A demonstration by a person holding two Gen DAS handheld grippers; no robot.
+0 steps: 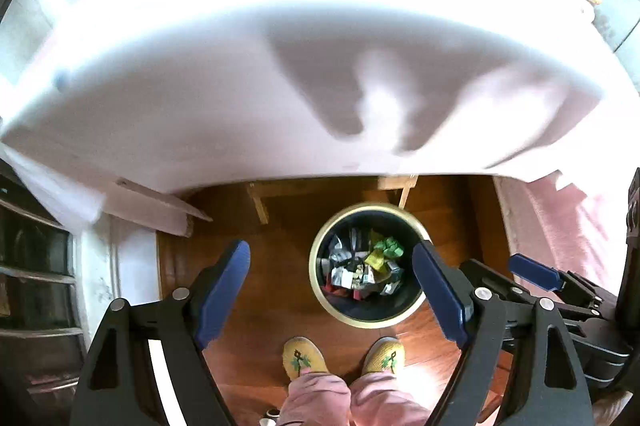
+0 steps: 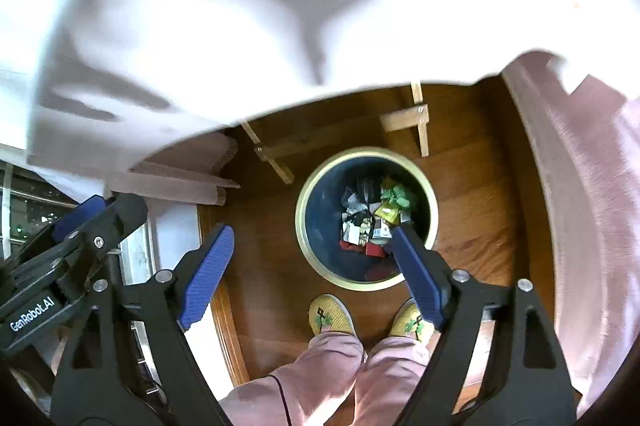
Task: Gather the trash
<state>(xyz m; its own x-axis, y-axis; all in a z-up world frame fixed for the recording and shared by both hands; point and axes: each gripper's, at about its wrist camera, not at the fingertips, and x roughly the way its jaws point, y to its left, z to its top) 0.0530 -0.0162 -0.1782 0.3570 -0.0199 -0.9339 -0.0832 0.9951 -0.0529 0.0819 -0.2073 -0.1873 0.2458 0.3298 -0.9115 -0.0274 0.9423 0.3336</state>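
- Both jaws stand spread wide and grasp nothing: my left gripper (image 1: 332,290) and my right gripper (image 2: 308,266) hang side by side above the floor, pointing down at the trash bin (image 2: 430,214).
- That round dark bin with its pale rim stands on the wooden floor (image 2: 472,194), just ahead of my slippers (image 2: 331,315) and just beyond the near edge of the white surface (image 1: 240,86). Crumpled wrappers (image 2: 394,198), green, yellow, silver and red, lie in its bottom.
- I judge the drop finished, so the risk lies in the climb back. That near edge of the surface overhangs close above the bin; raising either gripper carelessly could knock an open finger against it.
- My two grippers sit near each other, and the right one's blue pad shows at the left one's flank. Swinging both up together could clash them.
- Glare washes out the top of the surface, so I cannot tell what trash is left there. Reaching blind could shove a piece off the far edge.
- My feet stand just beside the bin; a step forward could tip it and spill the wrappers.
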